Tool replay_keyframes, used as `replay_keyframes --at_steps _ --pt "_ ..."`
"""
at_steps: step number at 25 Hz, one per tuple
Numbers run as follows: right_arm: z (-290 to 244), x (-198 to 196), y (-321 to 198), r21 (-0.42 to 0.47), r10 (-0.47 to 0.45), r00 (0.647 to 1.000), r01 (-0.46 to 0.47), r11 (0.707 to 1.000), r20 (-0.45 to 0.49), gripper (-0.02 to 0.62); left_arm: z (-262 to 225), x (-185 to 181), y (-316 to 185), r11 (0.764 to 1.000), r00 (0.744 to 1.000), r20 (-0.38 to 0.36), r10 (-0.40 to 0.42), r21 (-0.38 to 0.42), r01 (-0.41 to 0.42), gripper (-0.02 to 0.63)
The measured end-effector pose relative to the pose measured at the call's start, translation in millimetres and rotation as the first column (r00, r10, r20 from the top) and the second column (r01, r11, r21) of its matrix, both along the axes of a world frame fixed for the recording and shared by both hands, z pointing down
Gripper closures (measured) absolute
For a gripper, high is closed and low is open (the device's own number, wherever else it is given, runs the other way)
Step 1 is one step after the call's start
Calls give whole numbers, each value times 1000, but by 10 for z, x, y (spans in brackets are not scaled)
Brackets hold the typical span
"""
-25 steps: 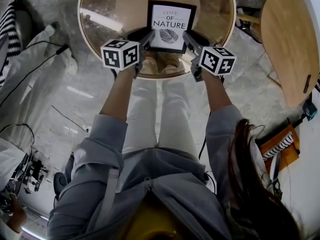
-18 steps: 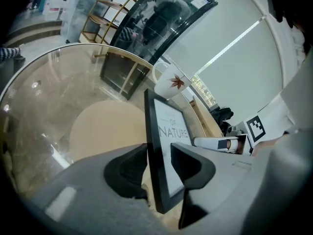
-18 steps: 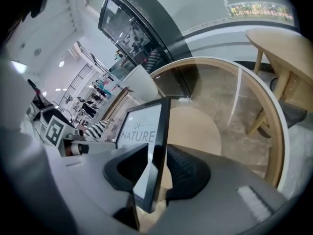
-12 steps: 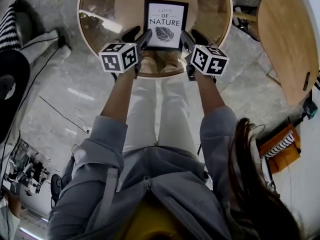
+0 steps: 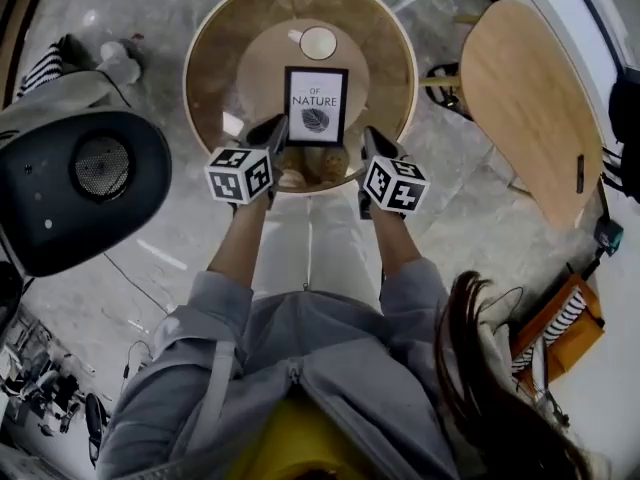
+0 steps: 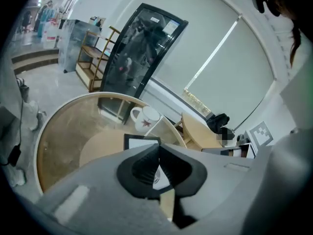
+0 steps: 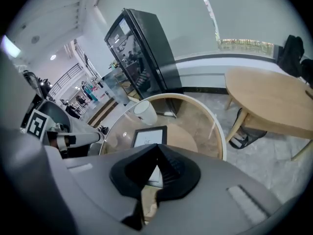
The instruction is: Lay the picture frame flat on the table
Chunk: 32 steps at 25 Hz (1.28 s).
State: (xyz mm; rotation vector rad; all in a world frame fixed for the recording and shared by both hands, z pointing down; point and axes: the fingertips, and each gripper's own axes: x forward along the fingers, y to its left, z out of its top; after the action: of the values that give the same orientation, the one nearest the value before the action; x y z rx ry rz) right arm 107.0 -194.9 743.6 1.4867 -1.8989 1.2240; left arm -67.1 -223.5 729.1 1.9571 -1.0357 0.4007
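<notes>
Pale stone floor point(image 5: 480, 203) surrounds a round, glass-topped bench point(image 5: 212, 68) with a wooden rim. The left claw point(image 6: 157, 161) and right claw point(image 7: 159, 166) are each pressed together on nothing, and hover side by side over the bench's near edge. Just beyond and between them, the picture frame point(image 5: 316, 105) lies face up near the middle of the bench, touched by neither claw. A white mug point(image 5: 318, 43) stands just past its far edge. The laying-down looks done, and only moving the claws away seems left. The print reads "OF NATURE" above a leaf drawing. A smaller top line is too faint to read.
</notes>
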Motion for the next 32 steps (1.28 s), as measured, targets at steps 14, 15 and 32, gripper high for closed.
replay_keyframes --at_steps 14,15,32 --pt "-2293 283 -106 285 54 994 -26 958 -93 595 -2349 -2 -58 958 995 95 -8 287 -19 603" --pt "-2510 304 -138 322 51 994 -16 946 -99 595 -2545 9 -72 945 994 112 -4 325 -33 603" --pt "-5571 189 -145 814 74 977 124 568 -201 595 -5401 8 30 624 979 136 -150 781 -13 603"
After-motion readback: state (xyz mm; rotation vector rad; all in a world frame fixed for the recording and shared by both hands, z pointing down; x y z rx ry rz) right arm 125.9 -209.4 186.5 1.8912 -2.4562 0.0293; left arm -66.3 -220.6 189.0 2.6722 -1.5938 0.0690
